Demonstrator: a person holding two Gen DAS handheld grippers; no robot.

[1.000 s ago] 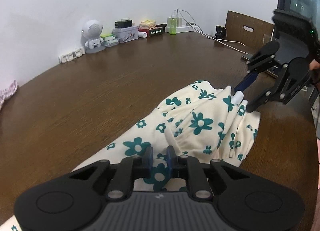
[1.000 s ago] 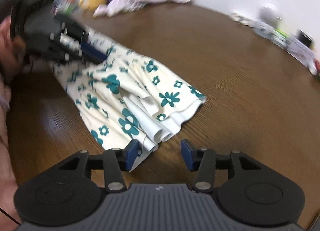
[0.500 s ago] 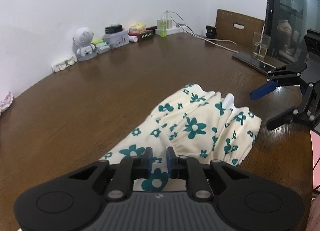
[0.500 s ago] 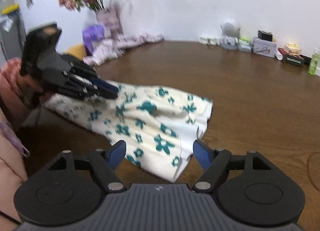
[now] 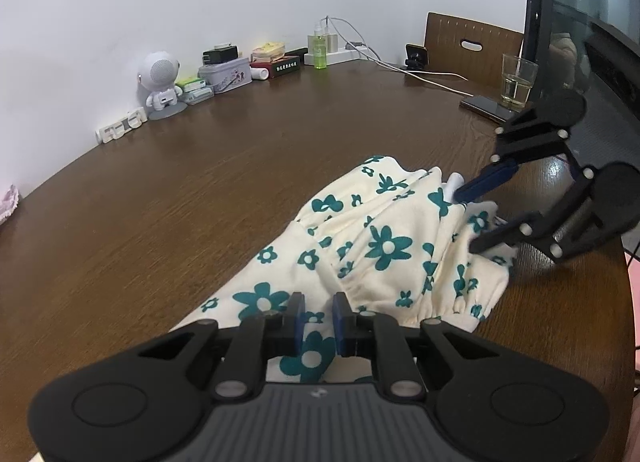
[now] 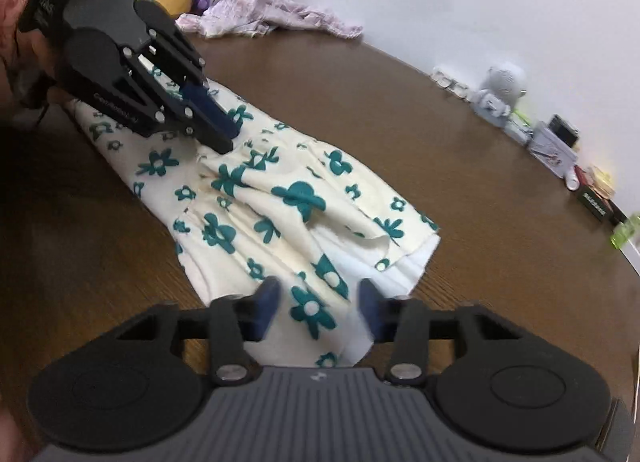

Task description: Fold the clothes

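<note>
Two grippers work one cream garment printed with teal flowers, which lies bunched on the brown wooden table near its front edge. We see the left gripper with its blue pads pressed nearly together on a fold of the near end of the cloth, as it was a second ago; it has hardly moved. We see the right gripper changed: half a second ago it hung spread wide just off the hem, clear of the cloth, and now it has come in over the far hem, its jaws having just been closing. The cloth now lies between its fingers, but a gap shows on either side, so the pads do not yet pinch it. In the left wrist view its upper blue finger rests at the white lining of the hem. Along the wall stand a white astronaut figure and a drinking glass, unmoved.
</note>
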